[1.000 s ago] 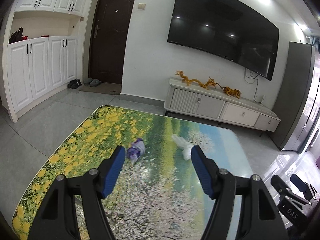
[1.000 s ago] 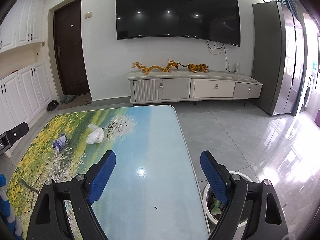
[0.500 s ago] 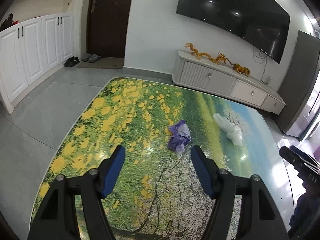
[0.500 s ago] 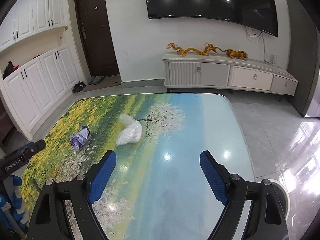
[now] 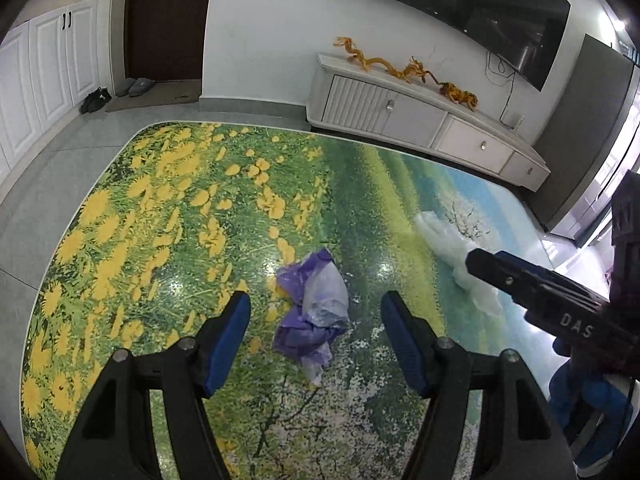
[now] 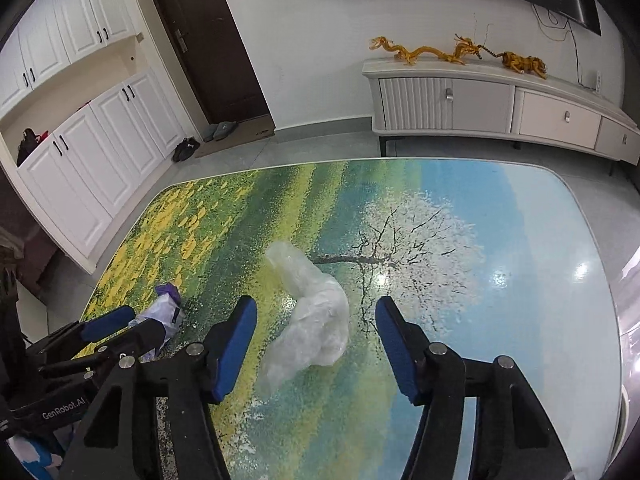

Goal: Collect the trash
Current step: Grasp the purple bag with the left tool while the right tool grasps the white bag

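Two grippers hovering over painted tabletop (image 5: 168, 184) — left gripper (image 5: 315, 316) spread wide, framing crumpled purple bag (image 5: 312, 312) without touching; right gripper (image 6: 316, 320) closing, clear plastic bag (image 6: 316, 320) lying between pads, not yet pinched.

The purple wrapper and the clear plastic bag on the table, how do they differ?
Colour: the purple wrapper is violet with a pale, translucent part; the clear plastic bag is whitish and see-through all over.
Size: the bag looks longer and bulkier than the wrapper.
Place: the wrapper lies in front of the left claw, the bag in front of the right claw, whose jaws are closing.
Both are crumpled, lying loose on the table, not yet gripped.
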`<state>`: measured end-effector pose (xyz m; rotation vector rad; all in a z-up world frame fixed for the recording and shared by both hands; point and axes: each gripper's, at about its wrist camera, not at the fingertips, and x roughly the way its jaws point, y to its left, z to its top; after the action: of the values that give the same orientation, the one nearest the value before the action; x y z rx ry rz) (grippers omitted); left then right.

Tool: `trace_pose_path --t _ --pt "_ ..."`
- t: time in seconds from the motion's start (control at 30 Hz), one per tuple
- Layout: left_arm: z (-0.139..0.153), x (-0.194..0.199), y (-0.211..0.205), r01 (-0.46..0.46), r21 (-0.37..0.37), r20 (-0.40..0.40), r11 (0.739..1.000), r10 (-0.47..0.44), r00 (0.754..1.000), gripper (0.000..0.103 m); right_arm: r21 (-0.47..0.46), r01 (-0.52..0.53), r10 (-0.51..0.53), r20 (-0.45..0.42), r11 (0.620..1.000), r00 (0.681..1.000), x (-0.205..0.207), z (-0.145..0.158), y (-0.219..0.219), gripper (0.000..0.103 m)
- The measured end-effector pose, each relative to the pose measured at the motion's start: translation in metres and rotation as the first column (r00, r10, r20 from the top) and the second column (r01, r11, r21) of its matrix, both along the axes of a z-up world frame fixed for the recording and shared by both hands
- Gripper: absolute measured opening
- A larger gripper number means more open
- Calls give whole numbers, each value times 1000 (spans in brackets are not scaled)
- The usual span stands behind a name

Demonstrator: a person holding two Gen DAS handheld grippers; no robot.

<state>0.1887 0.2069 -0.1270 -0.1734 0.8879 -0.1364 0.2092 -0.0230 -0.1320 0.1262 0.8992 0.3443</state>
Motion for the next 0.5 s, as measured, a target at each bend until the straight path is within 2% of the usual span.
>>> trace_pose_path --t 0.1,0.13,0.2,0.3,0.5 --pt "-7 6 -3 3 21 -16 1000 -2 1000 62 -3 -3 3 -35 1000 999 8 -10 4 45" --pt "-8 7 -4 5 23 -22 1000 -4 1000 58 -6 -5 5 -40 1000 999 9 -12 4 43" --pt "-9 7 -6 9 33 -20 999 -9 1000 50 -6 -9 9 -40 1000 999 9 -12 3 31" --pt "-9 6 -8 16 31 -21 999 -15 1000 33 3 -20 20 -38 1000 999 4 -11 2 28" --pt "-2 -12 -13 22 15 4 1000 -22 1000 30 34 -33 34 -5 999 999 -20 -1 -7 28"
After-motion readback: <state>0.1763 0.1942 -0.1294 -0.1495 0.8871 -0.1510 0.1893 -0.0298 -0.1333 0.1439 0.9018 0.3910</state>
